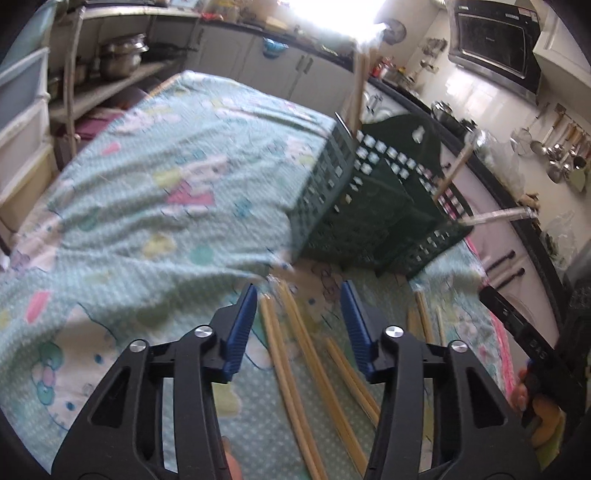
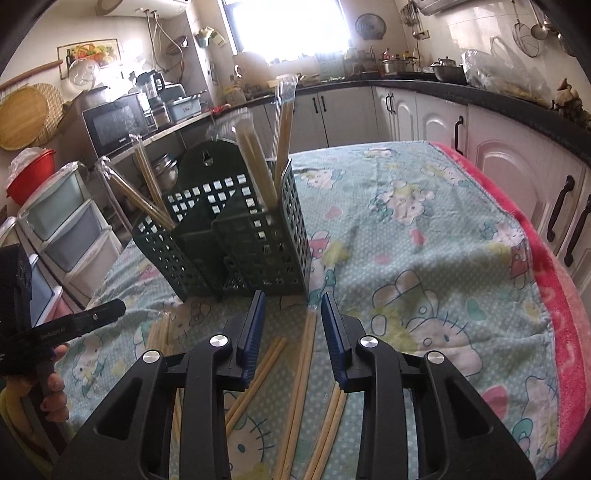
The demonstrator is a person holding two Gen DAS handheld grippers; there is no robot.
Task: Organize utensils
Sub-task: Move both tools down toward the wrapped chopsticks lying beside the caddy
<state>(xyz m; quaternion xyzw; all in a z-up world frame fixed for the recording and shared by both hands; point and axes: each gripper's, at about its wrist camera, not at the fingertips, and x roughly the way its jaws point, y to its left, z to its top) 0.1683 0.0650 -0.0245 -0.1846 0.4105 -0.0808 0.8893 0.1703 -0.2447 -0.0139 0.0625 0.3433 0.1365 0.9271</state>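
Chopsticks (image 2: 307, 354) on the table (image 2: 461, 236) run under and are cut off by left tongs (image 1: 299, 325) and right tongs (image 2: 293, 328), both parted, empty, short of holder (image 2: 236, 243).

Daylit kitchen, blown-out window (image 2: 291, 26) glare at top centre, left wrist view motion-blurred — right sharper, fisheye bending, dark vignetted corners.

left tongs (image 1: 299, 325) agape, right tongs (image 2: 293, 332) agape, both empty
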